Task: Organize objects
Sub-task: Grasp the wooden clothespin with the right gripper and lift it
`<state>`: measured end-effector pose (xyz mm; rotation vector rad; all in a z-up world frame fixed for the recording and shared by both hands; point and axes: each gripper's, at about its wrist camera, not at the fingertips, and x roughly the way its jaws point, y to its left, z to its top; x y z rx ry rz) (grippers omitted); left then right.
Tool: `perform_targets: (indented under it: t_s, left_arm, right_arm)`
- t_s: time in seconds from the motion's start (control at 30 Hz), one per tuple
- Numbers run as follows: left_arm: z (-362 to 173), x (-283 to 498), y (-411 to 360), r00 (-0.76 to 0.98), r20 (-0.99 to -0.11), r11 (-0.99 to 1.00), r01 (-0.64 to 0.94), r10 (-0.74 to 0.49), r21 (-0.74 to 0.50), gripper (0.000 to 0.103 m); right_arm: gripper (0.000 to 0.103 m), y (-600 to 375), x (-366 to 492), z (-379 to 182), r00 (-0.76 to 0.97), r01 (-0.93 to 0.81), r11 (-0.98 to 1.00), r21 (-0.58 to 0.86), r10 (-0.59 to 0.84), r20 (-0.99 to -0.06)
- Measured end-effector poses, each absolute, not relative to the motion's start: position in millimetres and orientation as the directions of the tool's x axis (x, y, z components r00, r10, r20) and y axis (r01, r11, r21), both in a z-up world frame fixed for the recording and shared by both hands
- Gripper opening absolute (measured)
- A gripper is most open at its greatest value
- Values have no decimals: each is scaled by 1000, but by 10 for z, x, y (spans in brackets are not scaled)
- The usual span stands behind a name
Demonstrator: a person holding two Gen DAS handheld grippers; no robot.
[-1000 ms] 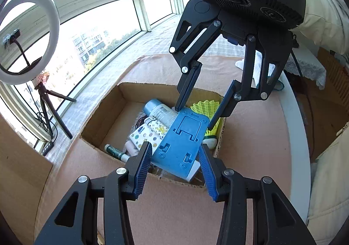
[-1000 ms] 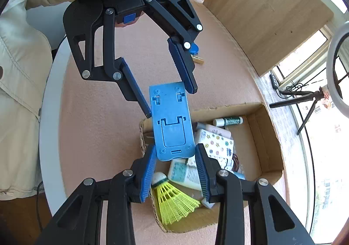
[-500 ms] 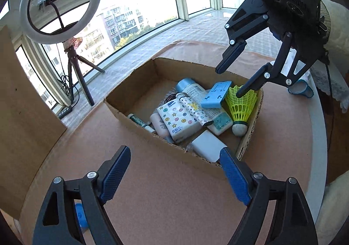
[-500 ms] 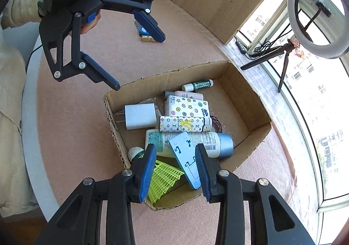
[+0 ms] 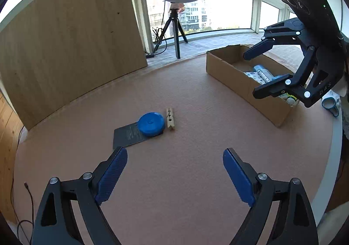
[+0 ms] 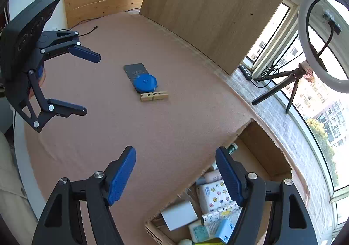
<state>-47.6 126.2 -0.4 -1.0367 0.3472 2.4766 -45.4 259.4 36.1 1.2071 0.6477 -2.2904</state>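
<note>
Above the pink counter (image 5: 185, 170) the left tongs (image 5: 174, 176) are spread wide and hold nothing, and the right tongs (image 6: 175, 176) are also spread wide and empty, hanging over the near edge of the cardboard box (image 6: 264, 147). Ahead of the left tongs, well apart from them, a blue round tape measure (image 5: 151, 124) lies on a dark card (image 5: 128, 136), and a wooden clothespin (image 5: 170, 119) lies just beside the tape measure. Inside the box are a white charger (image 6: 180, 215), a star-patterned pack (image 6: 214, 193) and a blue stand (image 6: 225, 230).
</note>
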Motion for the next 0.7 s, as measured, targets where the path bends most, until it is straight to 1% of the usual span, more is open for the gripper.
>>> perform_targets:
  t_s: [0.17,0.27,0.33,0.43,0.57,0.7]
  left_arm:
    - [-70,-245,703,-625,-739,-931,-364,252,-9,93]
    - [-85,-86,491,-628,-740,-944,-330,241,-28,93]
    - [-90,24,378,-632,-740,-950,-312,230,-29,93]
    - [-119,162,250,-632,-746,-959,-283,208,-27,94]
    - [-180,266,112,-624,-759,-968,-250,185,-30,94]
    - [-189,273,77,-624,-762,-971,-237,172,-25,94]
  right_arm:
    - [72,1985,-725,14,-497,445,-891,-89,-163,-852]
    - [70,1869,-950,-280,-474,323,-947,-2,-160,-866]
    - [64,1843,-1070,-444,-467,244,-970,15,-131,-875]
    - [58,1803,-1179,-586,-469,185,-982,-31,-61,-881]
    - [56,1816,-1245,-606,-497,159,-986,-42,-43,-867]
    - [41,1912,-1302,-614,-503,129,-992,-17,-51,-863]
